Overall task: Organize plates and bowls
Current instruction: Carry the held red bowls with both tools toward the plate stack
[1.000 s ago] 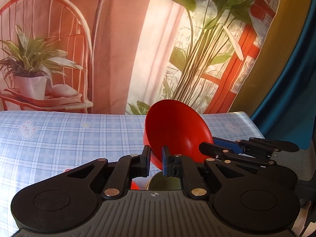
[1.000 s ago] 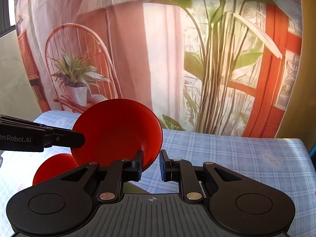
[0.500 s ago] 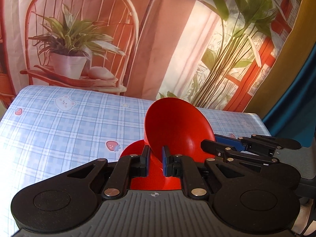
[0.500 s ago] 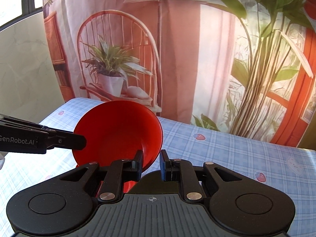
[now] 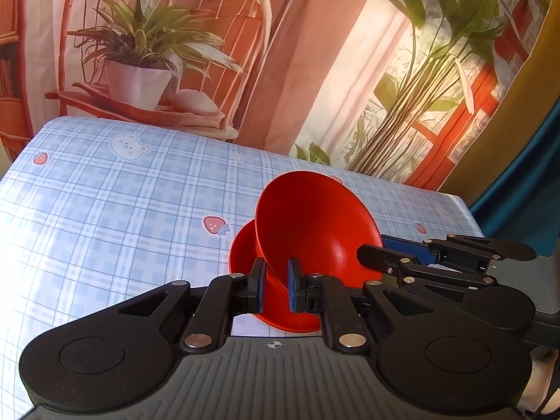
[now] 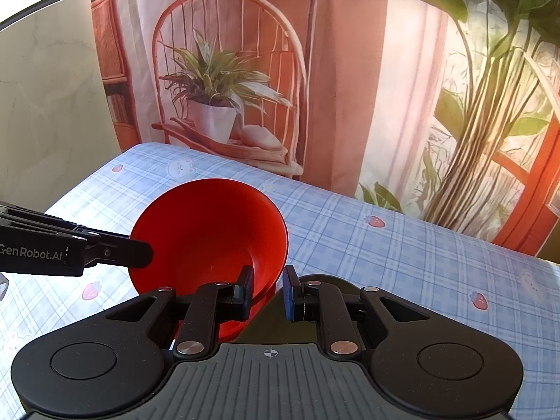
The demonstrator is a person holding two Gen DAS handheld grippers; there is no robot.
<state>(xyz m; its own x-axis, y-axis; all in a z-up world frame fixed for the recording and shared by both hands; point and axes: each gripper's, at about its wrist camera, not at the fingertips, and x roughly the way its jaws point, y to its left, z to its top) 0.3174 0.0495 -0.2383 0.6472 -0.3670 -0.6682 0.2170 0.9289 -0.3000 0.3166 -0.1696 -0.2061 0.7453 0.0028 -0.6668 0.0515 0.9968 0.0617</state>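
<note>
A red bowl [image 5: 315, 224] is held tilted by both grippers just above a red plate [image 5: 245, 245] on the blue checked tablecloth. My left gripper [image 5: 274, 285] is shut on the bowl's near rim. My right gripper [image 6: 267, 288] is shut on the opposite rim of the same bowl [image 6: 210, 234]; it shows at the right in the left wrist view [image 5: 371, 255]. In the right wrist view the left gripper's fingers [image 6: 140, 252] reach the bowl from the left. The plate is mostly hidden under the bowl; a red strip [image 6: 227, 329] shows below it.
The blue checked tablecloth [image 5: 105, 217] with bear and strawberry prints covers the table. A printed backdrop of a chair, potted plant and window hangs behind the far edge. A dark round object [image 6: 315, 280] lies under my right gripper.
Both grippers have carried the bowl forward and down over the table, and both views now look down more steeply. The bowl has come lower over the red plate. Both grips are unchanged.
</note>
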